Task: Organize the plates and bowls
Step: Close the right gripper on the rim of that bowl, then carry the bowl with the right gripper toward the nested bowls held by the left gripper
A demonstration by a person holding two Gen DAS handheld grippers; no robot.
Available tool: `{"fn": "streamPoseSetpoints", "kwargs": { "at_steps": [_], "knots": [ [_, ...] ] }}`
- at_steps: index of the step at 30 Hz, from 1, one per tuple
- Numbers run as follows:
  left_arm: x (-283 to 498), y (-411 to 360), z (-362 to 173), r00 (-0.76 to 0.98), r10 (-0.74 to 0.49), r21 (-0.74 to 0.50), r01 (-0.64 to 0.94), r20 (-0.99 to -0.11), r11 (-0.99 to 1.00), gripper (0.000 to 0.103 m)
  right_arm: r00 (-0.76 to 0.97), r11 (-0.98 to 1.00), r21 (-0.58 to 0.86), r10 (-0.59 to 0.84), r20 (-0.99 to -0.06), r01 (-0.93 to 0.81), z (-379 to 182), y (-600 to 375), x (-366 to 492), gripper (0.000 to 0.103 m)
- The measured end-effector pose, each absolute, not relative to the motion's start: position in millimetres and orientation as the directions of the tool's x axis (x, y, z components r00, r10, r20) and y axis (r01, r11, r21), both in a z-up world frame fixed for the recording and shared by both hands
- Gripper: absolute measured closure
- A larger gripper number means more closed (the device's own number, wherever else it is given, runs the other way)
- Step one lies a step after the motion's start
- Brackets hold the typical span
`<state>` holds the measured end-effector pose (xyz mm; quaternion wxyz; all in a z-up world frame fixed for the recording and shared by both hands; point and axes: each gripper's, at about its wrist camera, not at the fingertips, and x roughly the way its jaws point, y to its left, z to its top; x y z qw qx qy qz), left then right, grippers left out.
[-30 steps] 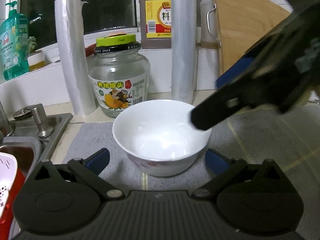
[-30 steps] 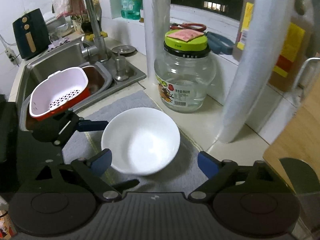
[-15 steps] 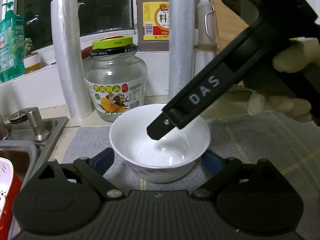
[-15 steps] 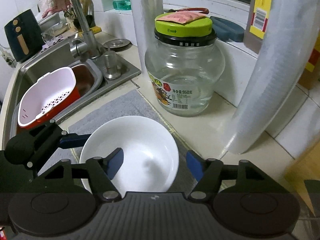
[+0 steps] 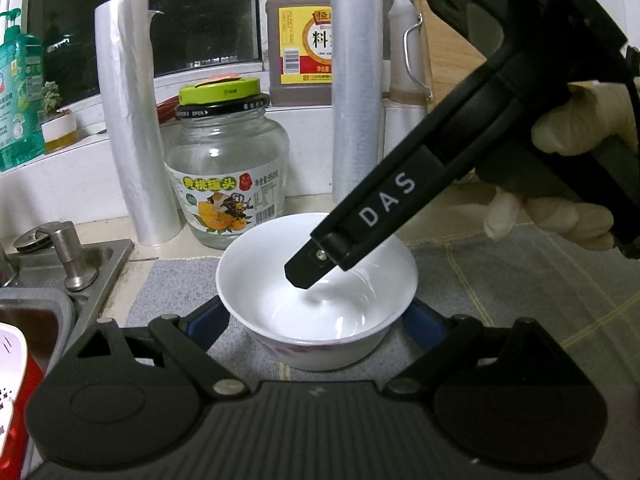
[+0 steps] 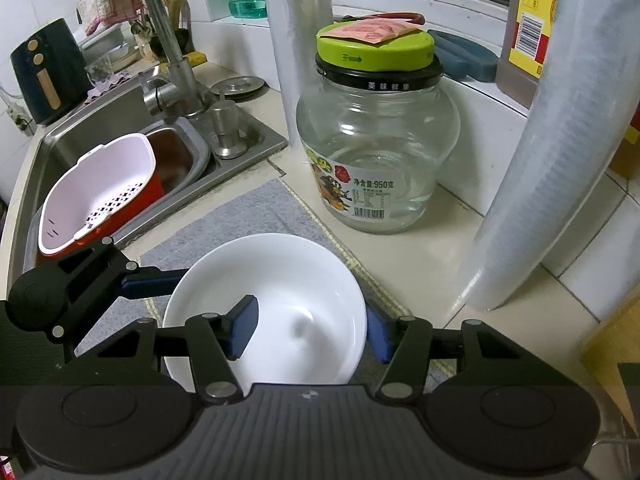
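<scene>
A white bowl [image 5: 316, 292] stands upright on a grey mat [image 5: 500, 280]; it also shows in the right wrist view [image 6: 272, 304]. My left gripper [image 5: 316, 320] is open, one finger on each side of the bowl's base. My right gripper [image 6: 308, 328] is open and straddles the bowl's right rim: one blue pad [image 6: 240, 332] is inside the bowl, the other outside. In the left wrist view the right gripper's black finger [image 5: 360, 232] reaches down into the bowl.
A glass jar with a green lid [image 5: 226, 172] stands just behind the bowl. Two plastic-wrap rolls [image 5: 136, 140] [image 5: 356, 92] flank it. A steel sink [image 6: 100, 132] with a white-and-red colander [image 6: 96, 192] lies left. A sauce jug [image 5: 304, 36] and wooden board [image 5: 452, 52] stand behind.
My right gripper has moved down and forward so its left finger now sits inside the bowl. My left gripper has edged closer around the bowl. The bowl has stayed put.
</scene>
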<state>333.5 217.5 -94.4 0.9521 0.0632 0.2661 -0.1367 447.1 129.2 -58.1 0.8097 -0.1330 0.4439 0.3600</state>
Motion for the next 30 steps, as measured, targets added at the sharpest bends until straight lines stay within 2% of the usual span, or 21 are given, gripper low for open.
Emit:
{"fn": "streamPoseSetpoints", "kwargs": {
  "at_steps": [14, 30],
  "knots": [
    [308, 212, -73, 0.803, -0.239, 0.051, 0.317, -0.546, 0.947, 0.011, 0.337, 0.704, 0.117, 0.471, -0.815, -0.700, -41, 121, 422, 0.041],
    [248, 196, -49, 0.790, -0.267, 0.047, 0.349, -0.552, 0.936, 0.011, 0.358, 0.698, 0.114, 0.491, -0.794, -0.707, -9, 96, 350, 0.041]
  ]
}}
